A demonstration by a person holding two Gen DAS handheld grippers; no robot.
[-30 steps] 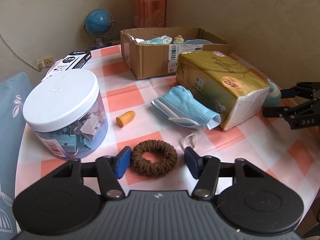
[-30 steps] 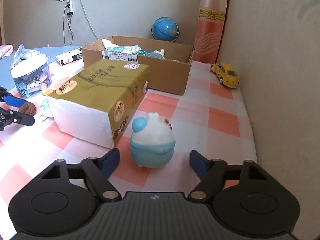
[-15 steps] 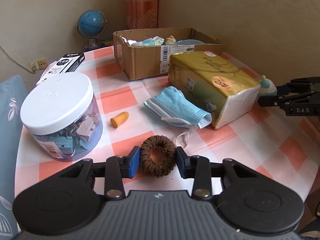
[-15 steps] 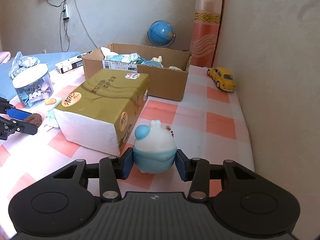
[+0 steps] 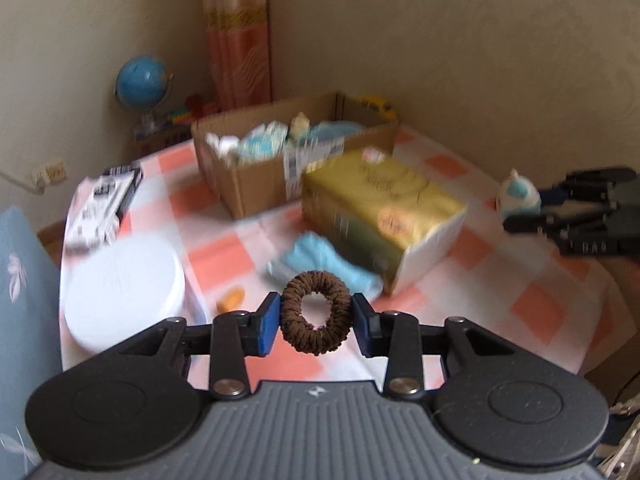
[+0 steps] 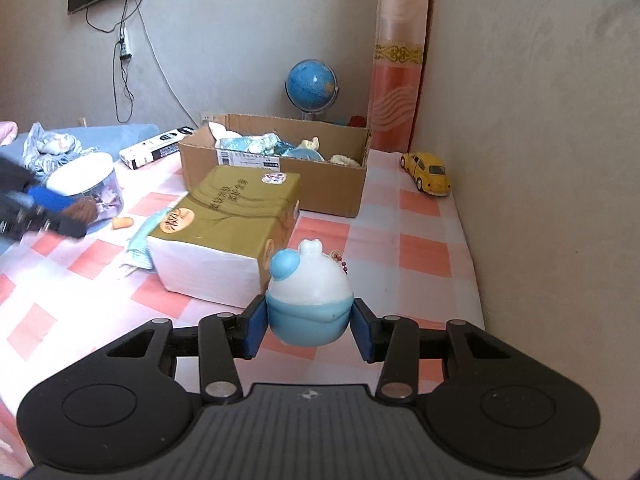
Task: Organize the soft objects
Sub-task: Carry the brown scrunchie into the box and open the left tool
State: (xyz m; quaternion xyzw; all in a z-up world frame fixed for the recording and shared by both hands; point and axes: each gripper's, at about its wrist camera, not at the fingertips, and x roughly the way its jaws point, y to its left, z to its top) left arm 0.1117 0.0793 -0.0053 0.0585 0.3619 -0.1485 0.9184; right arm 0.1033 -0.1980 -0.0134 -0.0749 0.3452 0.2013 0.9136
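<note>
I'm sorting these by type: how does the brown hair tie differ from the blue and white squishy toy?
The hair tie is a dark brown, ribbed ring with an open middle; the squishy toy is a smooth, solid, egg-like lump, white on top and blue below. The hair tie sits in the left gripper, the toy in the right gripper. The toy carries a small bead chain; the hair tie is plain. Both are clamped between blue pads.

A brown ribbed hair scrunchie (image 5: 316,317) stands upright, lifted off the checked table. A white-and-blue squishy toy (image 6: 309,297) is also held aloft, near the table's right edge.
</note>
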